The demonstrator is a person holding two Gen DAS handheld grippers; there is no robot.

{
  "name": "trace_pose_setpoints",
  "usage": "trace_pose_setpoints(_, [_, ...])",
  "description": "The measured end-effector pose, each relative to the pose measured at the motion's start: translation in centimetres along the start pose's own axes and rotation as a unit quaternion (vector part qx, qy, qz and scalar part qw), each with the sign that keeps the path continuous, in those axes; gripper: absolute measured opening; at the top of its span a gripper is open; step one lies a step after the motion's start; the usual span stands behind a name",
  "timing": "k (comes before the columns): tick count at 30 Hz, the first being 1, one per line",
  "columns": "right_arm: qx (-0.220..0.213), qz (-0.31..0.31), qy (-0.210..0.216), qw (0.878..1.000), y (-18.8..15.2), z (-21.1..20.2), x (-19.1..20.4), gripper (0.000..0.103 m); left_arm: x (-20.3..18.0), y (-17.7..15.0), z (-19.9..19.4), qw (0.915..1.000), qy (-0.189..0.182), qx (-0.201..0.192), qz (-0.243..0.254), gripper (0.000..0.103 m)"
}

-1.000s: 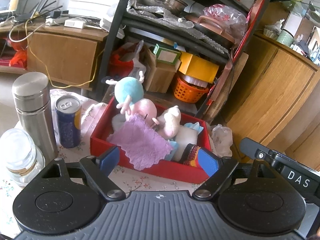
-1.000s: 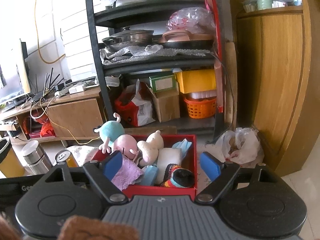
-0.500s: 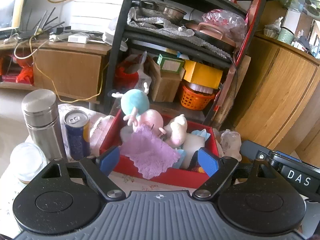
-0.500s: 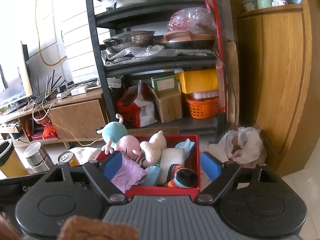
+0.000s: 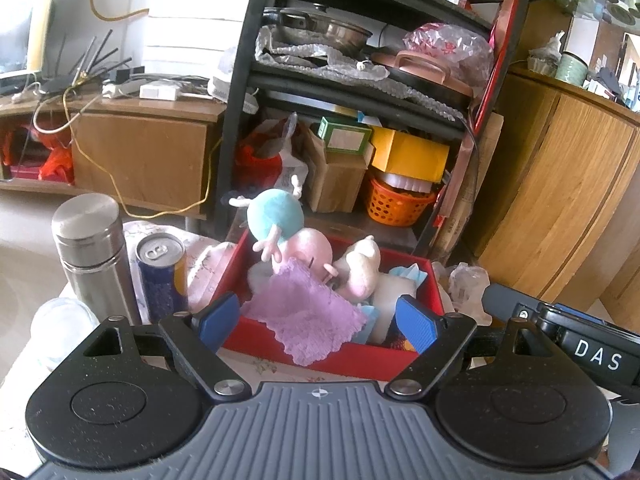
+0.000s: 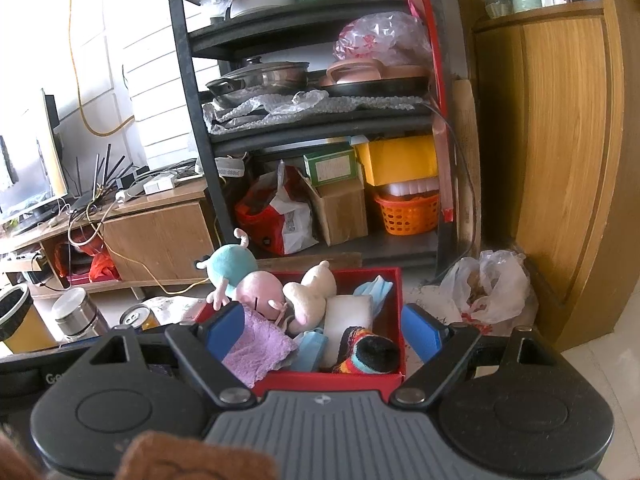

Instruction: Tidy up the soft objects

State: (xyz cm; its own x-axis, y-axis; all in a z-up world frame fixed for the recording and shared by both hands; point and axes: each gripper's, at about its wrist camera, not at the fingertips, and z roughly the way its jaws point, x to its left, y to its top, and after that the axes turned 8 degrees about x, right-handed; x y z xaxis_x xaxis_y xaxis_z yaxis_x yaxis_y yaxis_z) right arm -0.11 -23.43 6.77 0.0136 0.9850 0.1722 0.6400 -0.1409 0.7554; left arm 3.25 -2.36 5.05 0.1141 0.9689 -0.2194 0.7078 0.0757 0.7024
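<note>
Red box (image 5: 320,358) of soft toys just beyond open left tool (image 5: 316,322).

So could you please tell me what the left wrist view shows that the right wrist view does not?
Only the left wrist view shows a clear glass jar beside the steel flask, and the other tool's black arm marked DAS. Only the right wrist view shows the white plastic bag on the floor and a black-rimmed bin. Both show the red box of soft toys, the purple cloth draped over its front wall, and the blue can.
</note>
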Motion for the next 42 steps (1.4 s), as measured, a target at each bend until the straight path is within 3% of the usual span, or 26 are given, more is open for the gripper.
trace_pose_setpoints(31, [-0.002,0.001,0.001,1.0,0.07,0.12,-0.13,0.058,-0.47,0.1,-0.38,0.9991,0.033,-0.016,0.018,0.086])
trace_pose_setpoints(42, [-0.01,-0.001,0.004,1.0,0.06,0.09,0.1,0.059,-0.15,0.12,-0.51,0.9978,0.054,-0.031,0.022,0.097])
